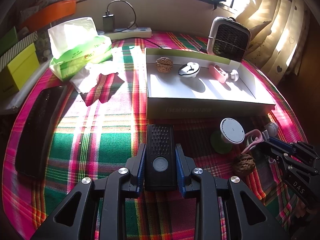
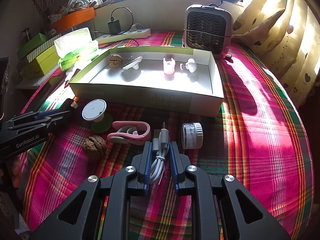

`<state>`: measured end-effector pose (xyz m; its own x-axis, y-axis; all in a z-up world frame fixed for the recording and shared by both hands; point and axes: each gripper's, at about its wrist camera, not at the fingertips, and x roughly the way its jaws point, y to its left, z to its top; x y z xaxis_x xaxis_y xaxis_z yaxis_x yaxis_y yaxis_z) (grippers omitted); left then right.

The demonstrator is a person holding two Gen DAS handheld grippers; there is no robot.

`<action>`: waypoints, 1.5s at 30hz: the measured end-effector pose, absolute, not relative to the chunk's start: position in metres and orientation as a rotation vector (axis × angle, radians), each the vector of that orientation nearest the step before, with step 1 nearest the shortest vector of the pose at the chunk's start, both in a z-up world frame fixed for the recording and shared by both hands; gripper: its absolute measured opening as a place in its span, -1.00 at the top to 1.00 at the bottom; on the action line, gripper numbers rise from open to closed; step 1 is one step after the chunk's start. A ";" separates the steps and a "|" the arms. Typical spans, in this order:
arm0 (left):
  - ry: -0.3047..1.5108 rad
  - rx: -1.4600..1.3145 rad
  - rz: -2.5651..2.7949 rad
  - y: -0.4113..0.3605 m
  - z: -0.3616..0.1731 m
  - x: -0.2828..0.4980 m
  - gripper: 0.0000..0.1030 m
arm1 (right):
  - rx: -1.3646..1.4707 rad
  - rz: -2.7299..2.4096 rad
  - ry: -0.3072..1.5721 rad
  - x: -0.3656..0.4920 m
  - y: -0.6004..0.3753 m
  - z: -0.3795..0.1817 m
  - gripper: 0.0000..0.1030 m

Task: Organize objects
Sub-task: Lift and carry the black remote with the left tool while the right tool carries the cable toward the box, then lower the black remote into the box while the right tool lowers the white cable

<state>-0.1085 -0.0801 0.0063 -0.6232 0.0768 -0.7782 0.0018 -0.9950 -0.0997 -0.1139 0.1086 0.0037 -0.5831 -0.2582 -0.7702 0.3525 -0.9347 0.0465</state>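
Holding a black rectangular device [image 1: 160, 156] between its jaws, the left gripper [image 1: 160, 160] rests low over the plaid surface [image 1: 84, 144], likely staged for the open box [image 2: 148, 98]. Right gripper [image 2: 160, 156] is closed on a coiled grey cable [image 2: 160, 152]. Box already holds a walnut [image 2: 115, 60]. Legible: "GenRobot.AI" and "DAS" on the grippers; box print unreadable.

Two walnuts: one in the white tray [image 2: 217, 76] at upper centre [image 2: 115, 60], one on the plaid cloth at lower left [image 2: 94, 145]. Two pink clips [image 2: 168, 65] [image 2: 130, 133]. One grey cable [image 2: 160, 152]. One black remote [image 1: 160, 156]. One fan [image 2: 208, 30].
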 end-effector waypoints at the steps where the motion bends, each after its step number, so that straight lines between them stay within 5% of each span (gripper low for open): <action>1: -0.146 -1.347 2.789 -0.080 0.007 -0.108 0.52 | 1.200 -2.520 0.155 -0.114 0.109 0.004 0.65; 45: -0.122 -1.239 2.783 -0.071 0.056 -0.133 0.52 | 1.114 -2.555 0.105 -0.143 0.120 0.048 0.65</action>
